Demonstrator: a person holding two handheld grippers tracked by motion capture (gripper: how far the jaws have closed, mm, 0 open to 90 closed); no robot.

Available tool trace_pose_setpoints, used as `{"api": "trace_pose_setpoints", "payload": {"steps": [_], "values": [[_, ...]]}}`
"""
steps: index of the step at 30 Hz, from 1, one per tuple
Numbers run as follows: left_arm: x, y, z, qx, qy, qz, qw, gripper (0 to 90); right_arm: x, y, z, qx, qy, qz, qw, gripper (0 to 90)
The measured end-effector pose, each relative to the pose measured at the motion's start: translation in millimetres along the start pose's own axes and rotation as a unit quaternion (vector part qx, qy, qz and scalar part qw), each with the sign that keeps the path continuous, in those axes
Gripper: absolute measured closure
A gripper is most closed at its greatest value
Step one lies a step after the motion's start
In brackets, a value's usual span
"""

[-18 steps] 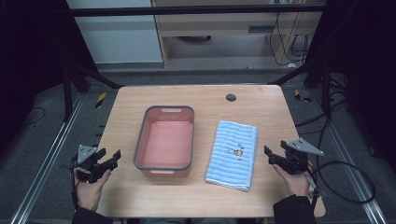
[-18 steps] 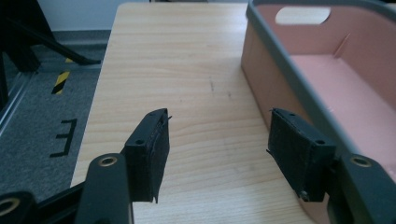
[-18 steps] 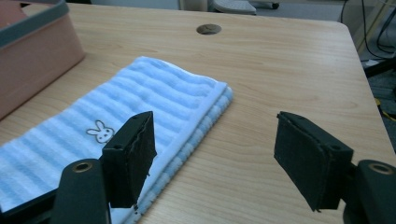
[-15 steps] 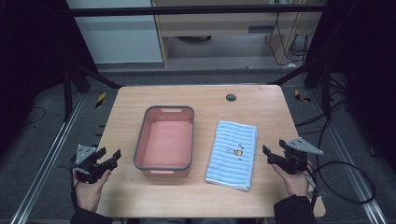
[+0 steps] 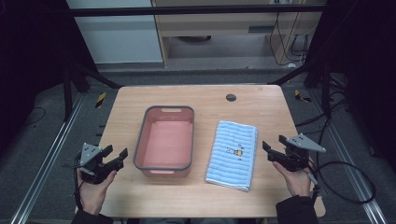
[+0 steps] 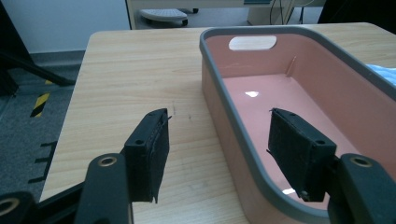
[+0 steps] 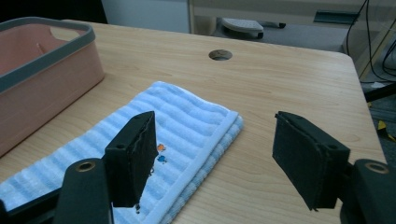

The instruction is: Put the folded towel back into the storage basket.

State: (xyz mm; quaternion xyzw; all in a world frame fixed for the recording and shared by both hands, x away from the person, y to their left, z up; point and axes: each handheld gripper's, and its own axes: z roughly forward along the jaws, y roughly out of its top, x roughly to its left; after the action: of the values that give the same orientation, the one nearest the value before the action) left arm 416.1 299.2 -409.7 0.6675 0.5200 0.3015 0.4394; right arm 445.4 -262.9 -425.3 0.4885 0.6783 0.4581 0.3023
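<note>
A pink basin (image 5: 167,142) with a grey rim stands empty in the middle of the wooden table (image 5: 210,105). Right of it lies a folded blue-and-white striped towel (image 5: 233,154) with a small printed figure. My left gripper (image 5: 116,152) is held at the table's front left corner, open, its jaws pointing at the basin's near left corner. In the left gripper view the left gripper (image 6: 219,119) frames the basin (image 6: 289,88) wall with nothing between the pads. My right gripper (image 5: 273,143) hovers open just right of the towel. In the right gripper view, the right gripper (image 7: 215,121) stands over the towel (image 7: 187,121) edge.
A round cable hole (image 5: 231,97) sits near the table's far edge. Bare wood lies left of the basin and right of the towel. Dark frame rails and floor cables surround the table. A cabinet and shelf stand behind it.
</note>
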Motion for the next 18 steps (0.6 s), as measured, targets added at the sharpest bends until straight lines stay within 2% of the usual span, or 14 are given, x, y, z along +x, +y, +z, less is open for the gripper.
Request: {"api": "trace_pose_setpoints", "payload": {"steps": [5, 10, 18], "values": [[-8.3, 2.3, 1.6, -0.005, -0.007, 0.006, 0.9999, 39.0, -3.2, 3.3, -0.6, 0.0, -0.001, 0.001, 1.0, 31.0], [-16.3, 6.8, 5.2, -0.013, -0.014, 0.002, 0.9998, 40.7, -7.3, 12.0, -2.7, -0.009, 0.001, 0.0, 1.0, 32.7], [-31.0, 15.0, 7.3, -0.027, -0.027, 0.009, 0.9993, 41.5, -8.4, 18.9, -5.5, -0.018, 0.003, -0.002, 0.9998, 35.3]]}}
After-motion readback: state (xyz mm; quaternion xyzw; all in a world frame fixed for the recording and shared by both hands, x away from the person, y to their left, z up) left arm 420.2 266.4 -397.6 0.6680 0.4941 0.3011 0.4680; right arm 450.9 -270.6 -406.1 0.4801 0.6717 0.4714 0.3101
